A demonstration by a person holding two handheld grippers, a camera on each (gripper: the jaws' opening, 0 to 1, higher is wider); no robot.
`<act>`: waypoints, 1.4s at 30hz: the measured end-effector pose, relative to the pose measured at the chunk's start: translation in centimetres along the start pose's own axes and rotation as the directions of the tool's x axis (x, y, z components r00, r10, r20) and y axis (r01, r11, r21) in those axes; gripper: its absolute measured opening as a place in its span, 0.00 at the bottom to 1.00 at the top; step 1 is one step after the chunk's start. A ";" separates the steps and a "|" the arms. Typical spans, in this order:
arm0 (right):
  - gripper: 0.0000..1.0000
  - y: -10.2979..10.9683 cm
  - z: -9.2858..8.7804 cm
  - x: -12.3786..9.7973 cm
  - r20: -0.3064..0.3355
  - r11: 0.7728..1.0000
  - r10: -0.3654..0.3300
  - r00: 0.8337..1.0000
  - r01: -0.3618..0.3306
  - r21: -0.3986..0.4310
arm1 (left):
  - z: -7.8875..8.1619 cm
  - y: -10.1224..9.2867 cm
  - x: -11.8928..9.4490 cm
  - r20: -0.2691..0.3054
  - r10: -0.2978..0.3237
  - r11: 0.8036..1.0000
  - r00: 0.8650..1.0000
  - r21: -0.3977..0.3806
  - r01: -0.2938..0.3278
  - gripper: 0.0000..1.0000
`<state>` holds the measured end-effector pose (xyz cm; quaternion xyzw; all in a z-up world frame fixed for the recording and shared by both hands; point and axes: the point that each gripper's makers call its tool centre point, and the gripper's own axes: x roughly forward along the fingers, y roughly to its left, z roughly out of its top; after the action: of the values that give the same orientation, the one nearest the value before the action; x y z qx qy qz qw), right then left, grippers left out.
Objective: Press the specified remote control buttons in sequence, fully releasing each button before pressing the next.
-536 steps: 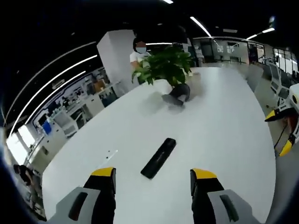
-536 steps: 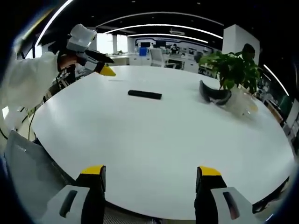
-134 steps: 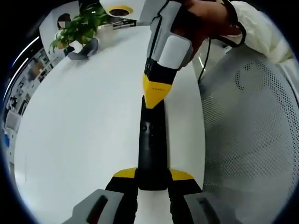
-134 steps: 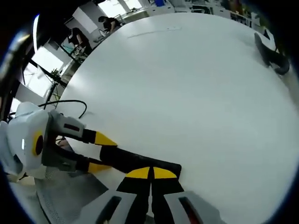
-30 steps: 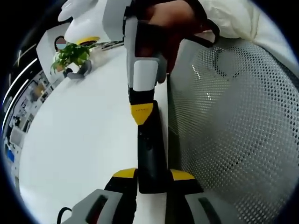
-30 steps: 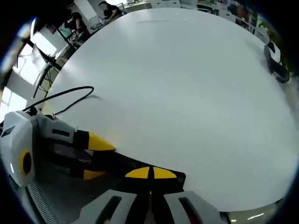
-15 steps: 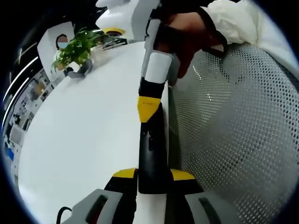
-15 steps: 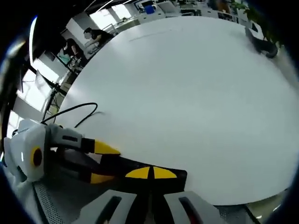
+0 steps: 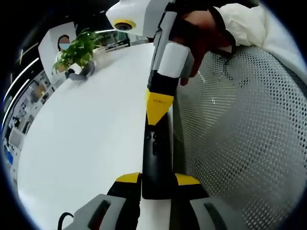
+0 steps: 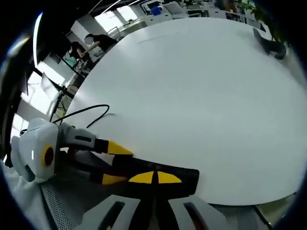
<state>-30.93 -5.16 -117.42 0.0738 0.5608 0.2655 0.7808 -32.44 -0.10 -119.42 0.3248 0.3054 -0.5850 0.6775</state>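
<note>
Big open-plan office all around, dark ceiling with long light strips, desks and screens off in the distance. Taking up most of the space is a huge round white table (image 10: 206, 96), pretty bare. At its far side sit a leafy green plant (image 9: 76, 48) and a dark curved object (image 9: 81, 72) just beside it; that same dark object (image 10: 268, 45) turns up far right in the right gripper view. A black cable (image 10: 86, 115) loops over the table's near-left edge. A grey mesh chair (image 9: 240, 134) sits right against the near edge of the table.

The black remote control (image 9: 156, 160) is at that near edge, clamped at one end by the left gripper (image 9: 157, 181), jaws tight on both its sides. The right gripper (image 9: 158, 103) comes down onto the remote's upper face with its yellow tips pressed together, held by a hand (image 9: 201, 33) in a white sleeve. In the right gripper view the right gripper (image 10: 154, 178) is squeezed closed over the remote control (image 10: 158, 175), with the left gripper (image 10: 115, 163) gripping from the left.
</note>
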 end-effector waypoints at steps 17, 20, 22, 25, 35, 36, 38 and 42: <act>0.00 -0.1 -0.8 0.6 -0.047 1.000 -0.022 0.999 0.022 -0.009 | 0.1 -0.1 0.0 0.004 0.001 1.000 1.000 0.027 -0.001 0.26; 0.00 -0.2 -0.6 0.7 -0.033 1.000 -0.031 0.999 0.031 -0.003 | 0.1 -0.1 0.0 -0.001 0.001 1.000 1.000 0.026 -0.001 0.26; 0.00 -0.4 -0.4 0.7 -0.023 0.999 -0.034 0.999 0.034 -0.007 | 0.1 -0.1 0.0 0.002 -0.001 1.000 1.000 0.029 0.001 0.27; 0.00 -0.5 -0.2 0.8 -0.011 0.999 -0.034 0.999 0.033 -0.002 | 0.1 0.0 0.1 0.010 -0.008 1.000 1.000 0.017 0.008 0.27; 0.00 -0.4 -0.2 0.6 -0.012 1.000 -0.020 1.000 0.020 0.009 | 0.2 0.0 0.1 0.010 -0.012 1.000 1.000 -0.027 0.012 0.27; 0.00 -0.4 -0.3 0.6 -0.014 1.000 -0.020 1.000 0.020 0.010 | 0.3 0.0 0.1 0.011 -0.017 1.000 1.000 -0.026 0.017 0.26; 0.00 -0.5 -0.4 0.4 -0.021 0.999 -0.034 0.999 0.034 -0.002 | 0.3 -0.1 0.1 0.012 -0.019 0.999 1.000 -0.029 0.020 0.25; 0.00 -0.9 -0.4 -0.1 -0.019 0.999 -0.052 0.998 0.052 0.011 | 0.4 -0.1 0.1 0.008 -0.020 0.999 1.000 -0.026 0.020 0.25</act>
<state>-31.02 -6.09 -117.83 0.0611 0.5713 0.2428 0.7816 -32.53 -0.48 -119.29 0.3108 0.3137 -0.5889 0.6769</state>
